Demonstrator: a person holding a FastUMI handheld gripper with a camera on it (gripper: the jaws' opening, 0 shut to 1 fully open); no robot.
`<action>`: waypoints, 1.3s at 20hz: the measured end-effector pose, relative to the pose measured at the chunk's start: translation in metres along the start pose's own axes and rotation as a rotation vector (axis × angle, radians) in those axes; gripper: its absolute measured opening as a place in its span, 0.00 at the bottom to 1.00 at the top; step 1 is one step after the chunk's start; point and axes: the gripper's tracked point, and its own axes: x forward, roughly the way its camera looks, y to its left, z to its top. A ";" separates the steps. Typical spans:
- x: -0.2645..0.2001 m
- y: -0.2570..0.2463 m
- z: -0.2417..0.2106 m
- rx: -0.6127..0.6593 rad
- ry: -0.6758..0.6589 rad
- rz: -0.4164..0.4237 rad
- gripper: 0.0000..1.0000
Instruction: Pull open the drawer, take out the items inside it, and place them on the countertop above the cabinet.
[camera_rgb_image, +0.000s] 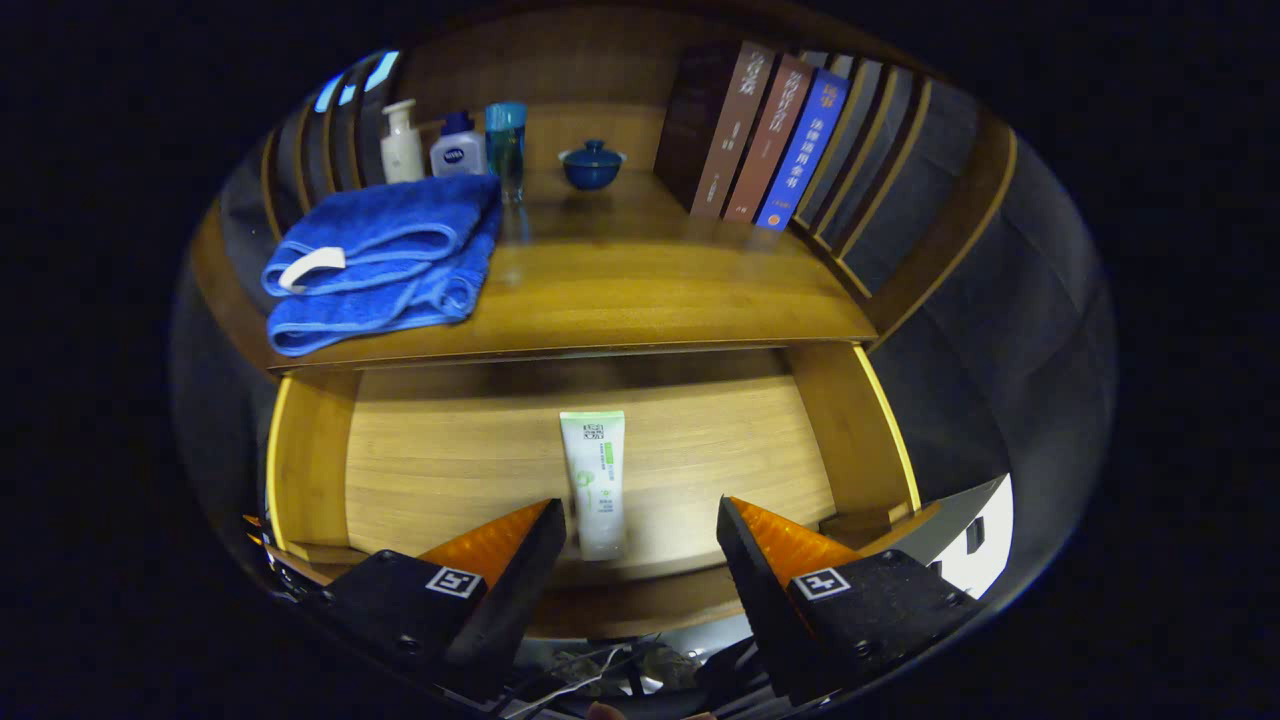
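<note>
Wooden countertop (640, 290) above, open wooden drawer (450, 460) below: a white plastic tube with green print (595, 480) lies on the drawer floor, long axis pointing away from me, just ahead between my gripper (640, 520) fingers, which are spread and empty.

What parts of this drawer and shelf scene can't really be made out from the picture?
- Back of the open drawer, gripper view: it runs under the countertop into shadow, so anything lying there is hidden.
- Lower end of the white tube: partly in glare, close to the open gripper fingers.
- Print on the tube and the three bottles: too small to tell.
- Inside the lidded blue bowl: covered by its lid.
</note>
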 end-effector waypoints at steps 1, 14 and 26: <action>0.012 0.004 -0.001 -0.002 0.034 0.018 0.97; 0.090 0.040 -0.039 -0.081 0.254 0.094 0.51; 0.000 0.041 -0.022 -0.133 0.130 0.051 0.33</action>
